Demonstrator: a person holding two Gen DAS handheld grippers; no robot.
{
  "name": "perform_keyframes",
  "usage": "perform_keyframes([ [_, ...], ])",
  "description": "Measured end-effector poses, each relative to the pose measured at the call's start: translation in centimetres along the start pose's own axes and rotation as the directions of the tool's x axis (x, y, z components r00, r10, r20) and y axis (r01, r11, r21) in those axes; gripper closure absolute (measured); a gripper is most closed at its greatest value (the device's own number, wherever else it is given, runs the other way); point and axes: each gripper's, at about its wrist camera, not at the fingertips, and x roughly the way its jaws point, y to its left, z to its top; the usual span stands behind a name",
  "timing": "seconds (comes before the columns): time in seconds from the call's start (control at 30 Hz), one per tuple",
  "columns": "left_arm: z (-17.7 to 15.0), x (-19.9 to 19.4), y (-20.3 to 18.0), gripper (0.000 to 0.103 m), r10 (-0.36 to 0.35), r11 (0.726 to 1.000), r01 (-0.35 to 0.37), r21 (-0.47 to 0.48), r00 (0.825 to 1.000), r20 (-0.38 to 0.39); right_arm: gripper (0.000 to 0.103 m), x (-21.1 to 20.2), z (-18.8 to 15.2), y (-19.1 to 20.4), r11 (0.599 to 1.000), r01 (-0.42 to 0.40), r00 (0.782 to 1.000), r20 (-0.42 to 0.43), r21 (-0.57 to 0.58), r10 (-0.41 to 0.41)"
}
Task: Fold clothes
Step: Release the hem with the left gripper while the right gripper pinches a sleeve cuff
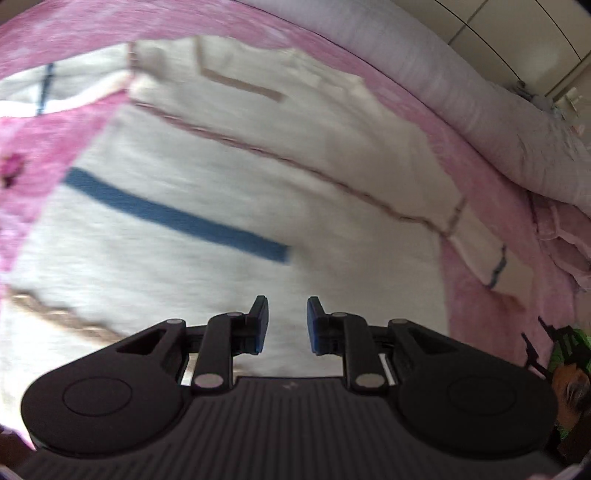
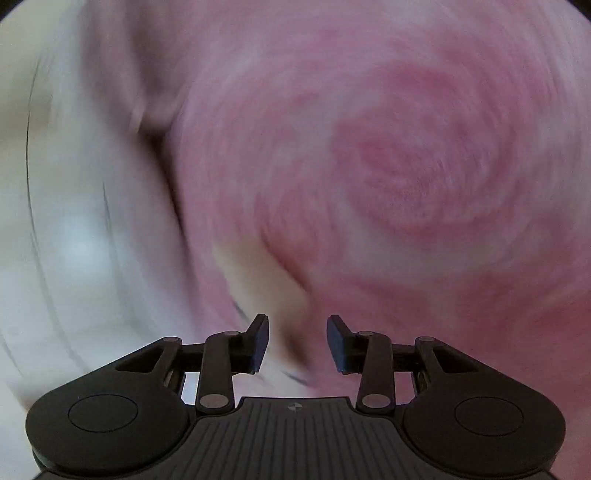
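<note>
Between folds: both hand-held grippers, left [image 1: 284,325] and right [image 2: 298,343], hover narrowly parted, empty, above the garment [image 1: 240,177]; next, pinch a hem.

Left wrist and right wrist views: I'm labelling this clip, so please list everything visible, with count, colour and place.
garment: one, cream-white with a blue bar and tan trim lines, spread flat across the middle of the left wrist view; a blurred cream piece, likely the same garment, shows in the right wrist view.
blanket: one, pink and fluffy, under and around the garment; fills most of the right wrist view.
duvet: one, pale grey-white, bunched along the far right edge of the blanket.
wardrobe doors: cream panels, count unclear, top right corner.
left gripper: one, black with blue pads, jaws apart, nothing between them.
right gripper: one, black with blue pads, jaws apart, nothing gripped; view blurred.
</note>
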Motion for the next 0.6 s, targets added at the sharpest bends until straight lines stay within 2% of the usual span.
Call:
perform_keyframes([
  [0.07,0.2,0.6,-1.3,0.086,0.007,1.000,-0.007,0.006,1.000,0.001,0.059,1.6,0.6,-1.7,0.972,-0.080,0.997,0.009,0.219,0.080],
  [0.13,0.6,1.1,-2.2,0.086,0.018,1.000,-0.018,0.005,1.000,0.004,0.054,3.5,0.6,-3.0,0.925,-0.099,0.995,0.006,0.366,0.104],
  [0.2,0.8,1.4,-3.0,0.086,0.031,1.000,-0.031,0.001,0.999,0.007,0.053,5.0,0.6,-3.8,0.882,-0.087,0.995,0.006,0.464,0.095],
  [0.27,1.1,1.6,-3.5,0.086,0.047,0.999,-0.047,-0.001,0.999,0.011,0.053,5.8,0.7,-3.6,0.873,-0.089,0.996,0.028,0.479,0.086],
  [0.33,1.4,1.5,-3.9,0.086,0.060,0.998,-0.060,-0.001,0.998,0.017,0.087,6.0,0.8,-0.7,0.946,-0.116,0.993,0.020,0.303,0.116],
  [0.37,1.6,1.4,-4.1,0.086,0.064,0.998,-0.064,0.003,0.998,0.021,0.095,6.1,0.9,0.8,0.969,-0.130,0.991,0.014,0.210,0.130],
  [0.4,1.6,1.3,-4.2,0.086,0.067,0.998,-0.067,0.007,0.997,0.025,0.097,6.1,0.8,2.5,0.985,-0.141,0.990,0.004,0.095,0.142],
  [0.43,1.6,1.4,-4.3,0.086,0.068,0.998,-0.068,0.006,0.997,0.023,0.097,5.5,0.3,5.9,0.981,-0.144,0.990,-0.022,-0.130,0.142],
  [0.47,1.6,1.6,-4.5,0.086,0.069,0.998,-0.069,0.004,0.997,0.019,0.098,4.8,-0.9,9.0,0.924,-0.160,0.987,-0.047,-0.347,0.153],
  [0.5,1.5,1.7,-4.6,0.086,0.070,0.998,-0.070,0.002,0.997,0.016,0.099,4.0,-2.1,12.0,0.821,-0.168,0.985,-0.071,-0.545,0.155],
  [0.53,1.5,1.9,-4.7,0.086,0.071,0.997,-0.071,0.000,0.997,0.012,0.099,3.2,-3.8,14.2,0.690,-0.142,0.989,-0.068,-0.710,0.134],
  [0.57,1.5,2.0,-4.8,0.086,0.072,0.997,-0.072,-0.002,0.997,0.009,0.099,2.3,-5.5,16.2,0.525,-0.100,0.993,-0.051,-0.845,0.107],
  [0.6,1.4,2.3,-5.0,0.086,0.071,0.997,-0.071,-0.005,0.997,0.001,0.099,1.8,-7.7,17.2,0.328,0.020,0.998,0.039,-0.944,0.052],
])
